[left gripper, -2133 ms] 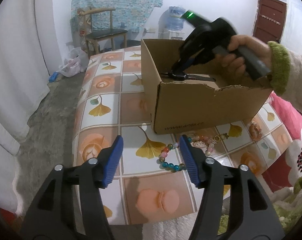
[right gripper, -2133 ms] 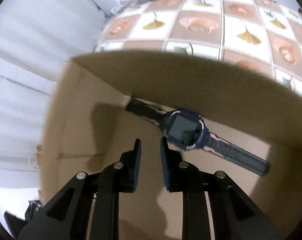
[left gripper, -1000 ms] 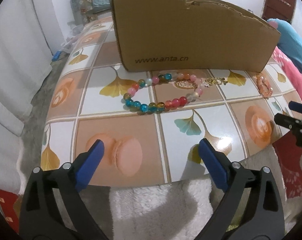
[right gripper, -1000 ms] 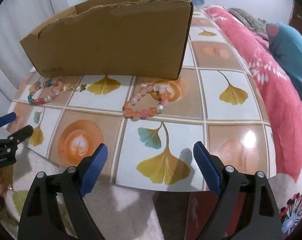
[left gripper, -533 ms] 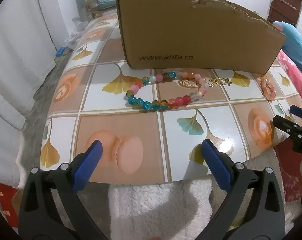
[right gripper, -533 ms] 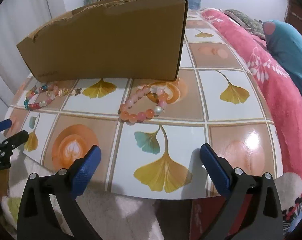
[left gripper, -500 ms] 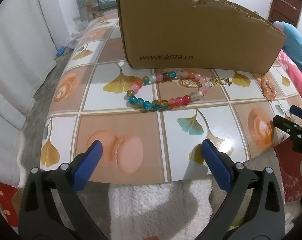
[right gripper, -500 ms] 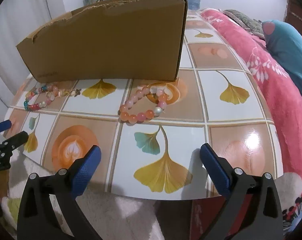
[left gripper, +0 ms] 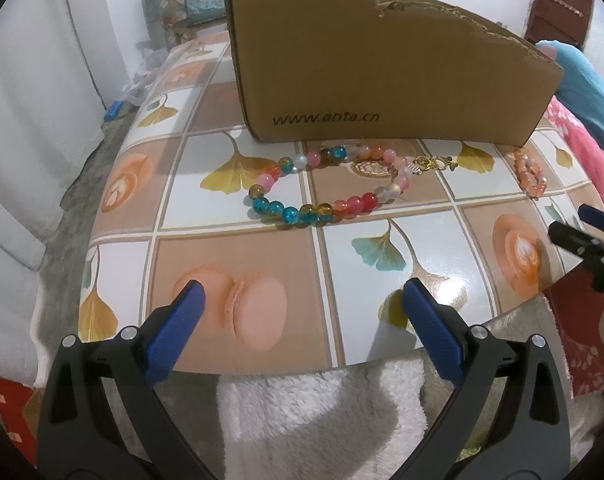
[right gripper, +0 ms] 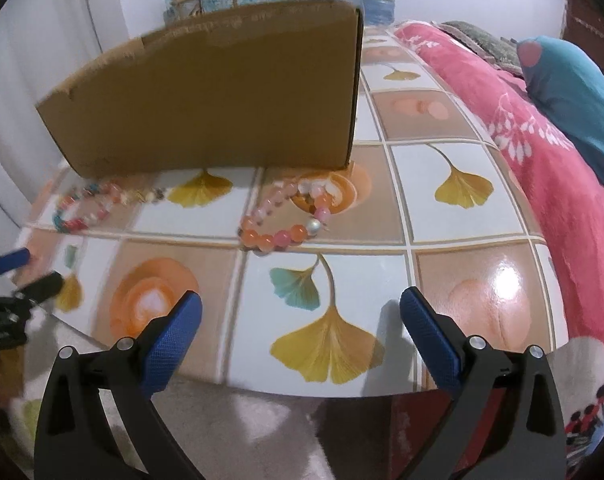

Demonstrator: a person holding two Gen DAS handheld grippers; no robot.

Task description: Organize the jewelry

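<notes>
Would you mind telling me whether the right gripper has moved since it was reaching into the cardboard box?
Yes. The right gripper has come out of the cardboard box and back to the table's near edge, jaws open and empty.

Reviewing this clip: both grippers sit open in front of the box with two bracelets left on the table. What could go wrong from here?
1. The multicolour bead bracelet lies flat and loose; the left gripper may pinch one bead and slip off.
2. The pink-orange bracelet lies close to the cardboard box; the right gripper might bump the wall.
3. The glossy table could let beads slide away.
</notes>
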